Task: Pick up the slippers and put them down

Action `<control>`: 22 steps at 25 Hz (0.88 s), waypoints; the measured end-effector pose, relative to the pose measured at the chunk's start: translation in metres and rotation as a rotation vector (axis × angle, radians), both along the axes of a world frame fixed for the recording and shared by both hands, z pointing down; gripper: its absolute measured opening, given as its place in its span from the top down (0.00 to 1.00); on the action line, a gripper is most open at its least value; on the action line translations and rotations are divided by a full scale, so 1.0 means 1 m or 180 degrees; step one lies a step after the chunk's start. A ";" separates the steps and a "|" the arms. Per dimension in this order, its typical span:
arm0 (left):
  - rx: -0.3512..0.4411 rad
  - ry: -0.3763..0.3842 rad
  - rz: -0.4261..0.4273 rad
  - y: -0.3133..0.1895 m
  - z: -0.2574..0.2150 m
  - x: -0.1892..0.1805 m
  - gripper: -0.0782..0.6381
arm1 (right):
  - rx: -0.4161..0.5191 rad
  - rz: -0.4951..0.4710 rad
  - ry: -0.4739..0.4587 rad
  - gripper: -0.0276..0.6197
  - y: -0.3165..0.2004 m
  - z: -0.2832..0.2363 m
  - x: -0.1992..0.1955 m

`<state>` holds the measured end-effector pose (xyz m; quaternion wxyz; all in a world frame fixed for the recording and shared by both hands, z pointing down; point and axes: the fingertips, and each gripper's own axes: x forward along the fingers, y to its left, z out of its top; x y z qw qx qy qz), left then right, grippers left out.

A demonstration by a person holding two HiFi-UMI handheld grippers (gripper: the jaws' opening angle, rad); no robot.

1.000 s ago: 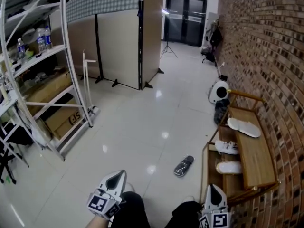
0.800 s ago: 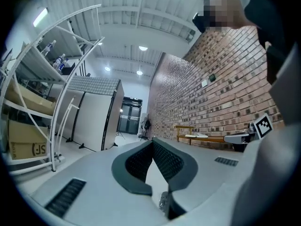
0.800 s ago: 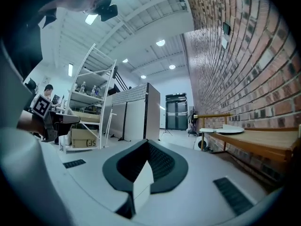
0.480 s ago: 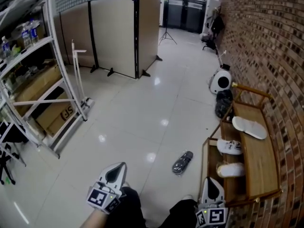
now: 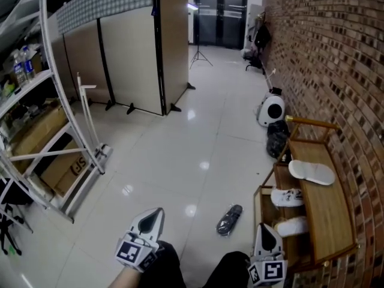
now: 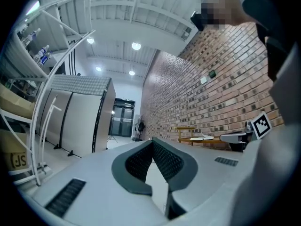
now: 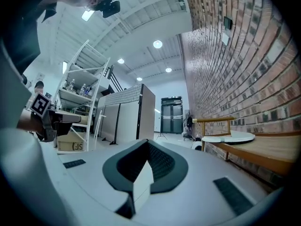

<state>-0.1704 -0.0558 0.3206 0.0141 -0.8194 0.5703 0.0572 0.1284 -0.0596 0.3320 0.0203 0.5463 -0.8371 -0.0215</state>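
Holds the left gripper (image 5: 155,215) and the right gripper (image 5: 266,230) low, jaws pressed together on nothing, probably for lack of any slipper within reach. Finds one white slipper (image 5: 311,171) on the bench (image 5: 327,210) top near the far end, two other slippers (image 5: 286,197) on its lower shelf (image 5: 279,212), a dark slipper (image 5: 230,219) on the floor (image 5: 180,161) beside its left edge.

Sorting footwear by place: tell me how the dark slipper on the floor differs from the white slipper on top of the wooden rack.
The dark slipper is blackish; the white slipper is pale. The dark slipper lies on the floor, the white slipper on the wooden rack's top board. Both lie flat, with nothing holding them.
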 end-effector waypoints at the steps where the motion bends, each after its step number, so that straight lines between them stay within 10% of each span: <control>1: -0.0007 0.0011 0.0016 -0.005 0.001 0.000 0.89 | -0.0002 0.0012 0.0004 0.94 -0.003 0.001 -0.001; 22: 0.0054 -0.0088 0.0023 0.017 -0.014 0.038 0.89 | 0.0108 0.0119 -0.0167 0.95 0.024 -0.014 0.042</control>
